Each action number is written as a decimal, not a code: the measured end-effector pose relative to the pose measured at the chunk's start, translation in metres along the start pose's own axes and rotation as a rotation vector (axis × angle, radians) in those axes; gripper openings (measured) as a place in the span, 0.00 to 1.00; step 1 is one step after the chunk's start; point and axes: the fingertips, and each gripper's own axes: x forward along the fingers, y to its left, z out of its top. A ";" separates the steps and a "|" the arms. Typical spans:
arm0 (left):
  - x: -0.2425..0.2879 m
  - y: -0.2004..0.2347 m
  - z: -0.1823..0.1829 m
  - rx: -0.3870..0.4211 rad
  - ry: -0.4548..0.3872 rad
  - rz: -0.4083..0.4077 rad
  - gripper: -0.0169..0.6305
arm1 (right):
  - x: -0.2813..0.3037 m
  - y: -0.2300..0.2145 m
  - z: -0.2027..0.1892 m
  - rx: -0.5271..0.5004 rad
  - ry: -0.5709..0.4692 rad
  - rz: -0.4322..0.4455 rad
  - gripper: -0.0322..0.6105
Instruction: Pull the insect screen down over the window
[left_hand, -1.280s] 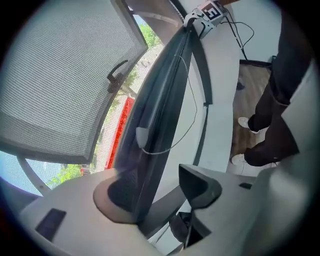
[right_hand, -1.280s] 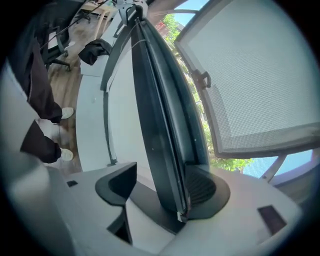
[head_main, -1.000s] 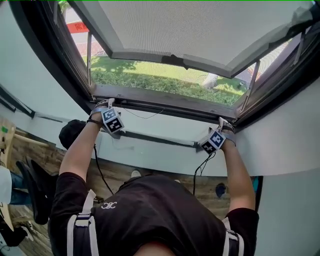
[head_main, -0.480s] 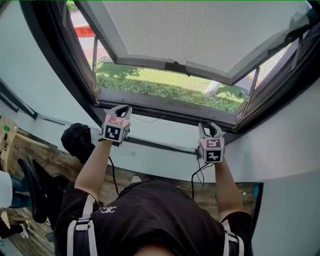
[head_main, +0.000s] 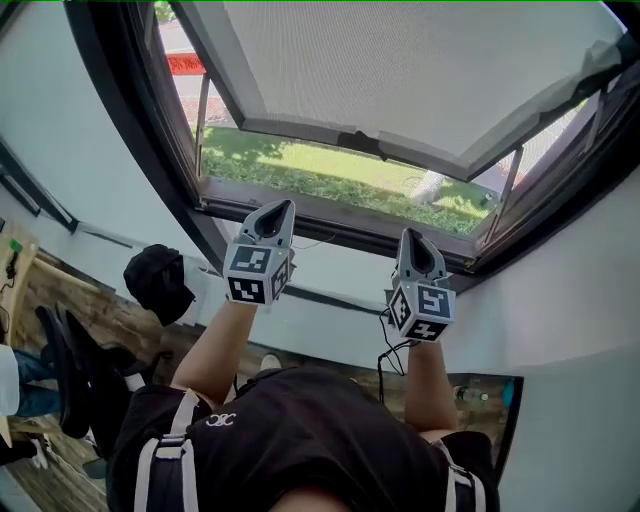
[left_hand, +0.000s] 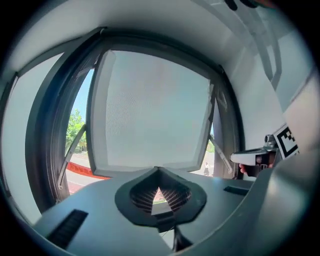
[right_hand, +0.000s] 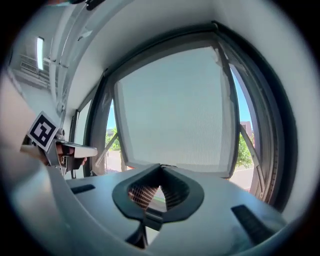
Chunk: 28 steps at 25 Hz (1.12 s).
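Note:
The insect screen (head_main: 400, 60) is a pale mesh in a grey frame, partway down the window, with its bottom bar (head_main: 300, 131) above the opening. A small dark tab (head_main: 360, 140) sits at the bar's middle. My left gripper (head_main: 280, 206) and right gripper (head_main: 410, 236) are raised side by side below the bar, in front of the sill, touching nothing. Their jaws have just been closing and now meet with nothing between them. In the left gripper view the left gripper (left_hand: 158, 170) faces the screen (left_hand: 155, 110). In the right gripper view the right gripper (right_hand: 161, 167) faces the screen (right_hand: 175, 110).
The dark window frame's sill (head_main: 340, 218) runs below the opening, with metal stays at its left (head_main: 203, 110) and right (head_main: 508, 185). A black cable (head_main: 384, 352) hangs below the sill. A dark chair back (head_main: 158, 282) stands at lower left. Grass lies outside.
Both grippers lifted off the sill, rolled upright and rose toward the screen's bar. Their jaws went from open to shut.

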 end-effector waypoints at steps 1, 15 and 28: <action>-0.002 -0.005 0.005 -0.008 -0.016 -0.004 0.03 | -0.003 0.002 0.006 0.015 -0.023 0.000 0.06; -0.004 -0.050 -0.002 0.099 -0.003 -0.028 0.03 | -0.017 0.007 0.028 0.007 -0.111 -0.090 0.06; 0.000 -0.066 -0.008 0.097 0.036 -0.080 0.03 | -0.023 -0.005 0.021 -0.001 -0.111 -0.129 0.06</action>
